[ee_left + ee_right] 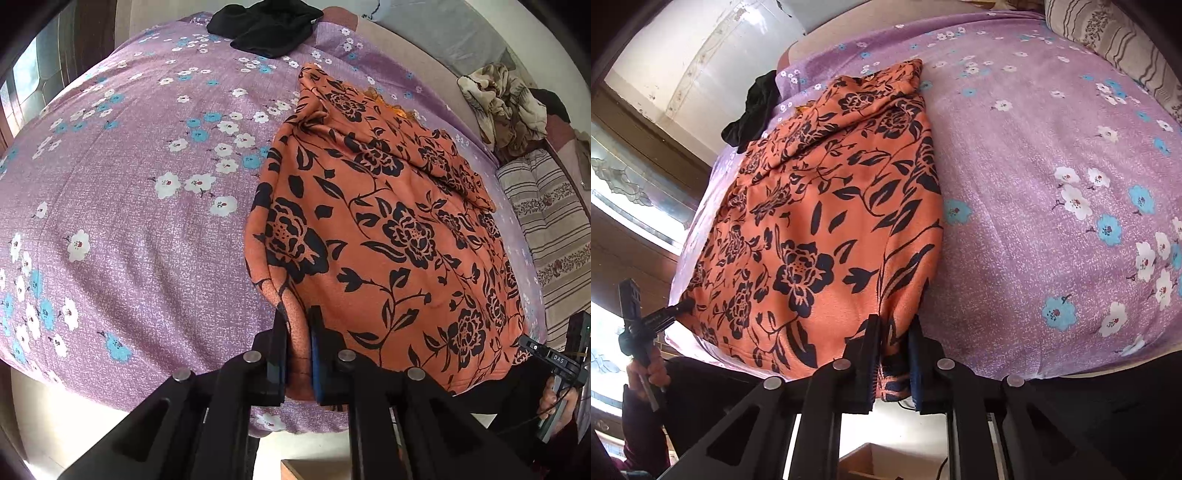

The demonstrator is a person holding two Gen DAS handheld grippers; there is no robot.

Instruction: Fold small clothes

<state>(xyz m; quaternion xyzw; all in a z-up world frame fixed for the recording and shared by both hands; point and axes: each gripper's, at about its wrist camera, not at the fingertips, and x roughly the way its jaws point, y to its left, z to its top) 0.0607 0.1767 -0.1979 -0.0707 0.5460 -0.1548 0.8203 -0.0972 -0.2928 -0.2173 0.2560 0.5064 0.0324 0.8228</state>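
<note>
An orange garment with a black flower print (388, 229) lies spread on the purple flowered bedsheet (129, 221). My left gripper (297, 332) is shut on the garment's near left corner at the bed's front edge. In the right wrist view the same garment (820, 221) lies left of centre, and my right gripper (894, 334) is shut on its near right corner. The right gripper also shows at the right edge of the left wrist view (554, 360). The left gripper shows at the left edge of the right wrist view (679, 306). The garment's far end is bunched and folded over.
A black garment (266, 26) lies at the bed's far edge. A crumpled patterned cloth (506, 103) and a striped pillow (550, 221) lie at the right. The sheet (1052, 184) is bare right of the orange garment. A wooden box edge (864, 461) sits below the bed front.
</note>
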